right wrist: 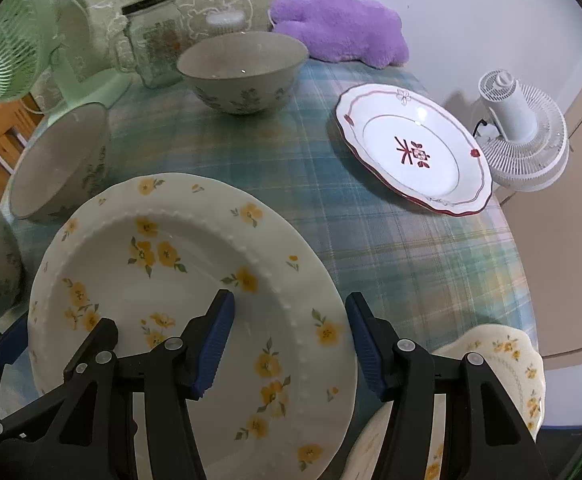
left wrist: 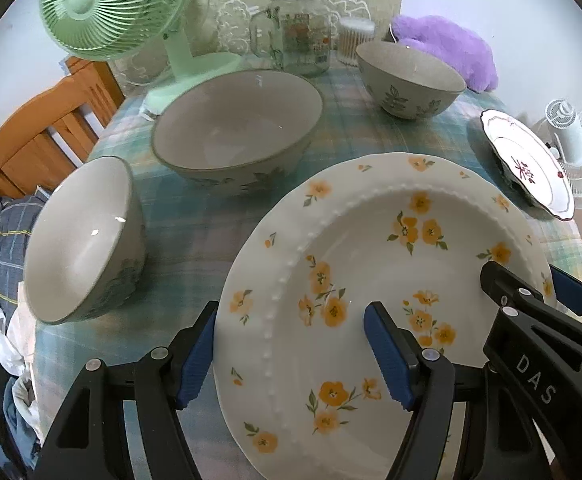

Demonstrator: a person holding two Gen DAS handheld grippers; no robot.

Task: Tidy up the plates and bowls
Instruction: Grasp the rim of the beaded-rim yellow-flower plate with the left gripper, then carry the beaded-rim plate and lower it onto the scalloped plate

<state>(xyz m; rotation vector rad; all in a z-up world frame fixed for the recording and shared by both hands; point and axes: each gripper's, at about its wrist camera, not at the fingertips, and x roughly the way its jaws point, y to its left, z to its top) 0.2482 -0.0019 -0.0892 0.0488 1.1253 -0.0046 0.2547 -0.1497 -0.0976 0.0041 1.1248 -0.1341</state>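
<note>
The left gripper (left wrist: 291,354) stands wide open, its two blue-padded fingers straddling the left rim of the yellow-flowered plate (left wrist: 371,280): one finger lies outside the rim, the other over the plate's well. Whether the pads touch the china cannot be told. The right gripper (right wrist: 291,346) is likewise spread wide, straddling the same plate's right rim, one finger over the well and the other just beyond the edge. Neither gripper clamps anything.

The plate is white and deep, with a beaded ring inside a scalloped rim and scattered yellow blossoms with green leaves. It sits at the near side of the surface (right wrist: 391,240), which is covered by a pale blue-green plaid cloth. In the right wrist view, a second yellow-flowered plate (right wrist: 507,356) shows just beside it, at the near right edge.

Left of the plate stands a small grey leaf-patterned bowl (left wrist: 79,240). Beyond it lies a large grey bowl (left wrist: 235,120), and further back a third grey bowl (right wrist: 243,68). To the right, well apart, rests a white plate with a red rim and red motif (right wrist: 411,148).

At the far edge stand a green fan (left wrist: 111,8), a glass jar with a dark lid (left wrist: 301,28), a purple plush toy (right wrist: 339,28) and a white fan (right wrist: 523,136).
</note>
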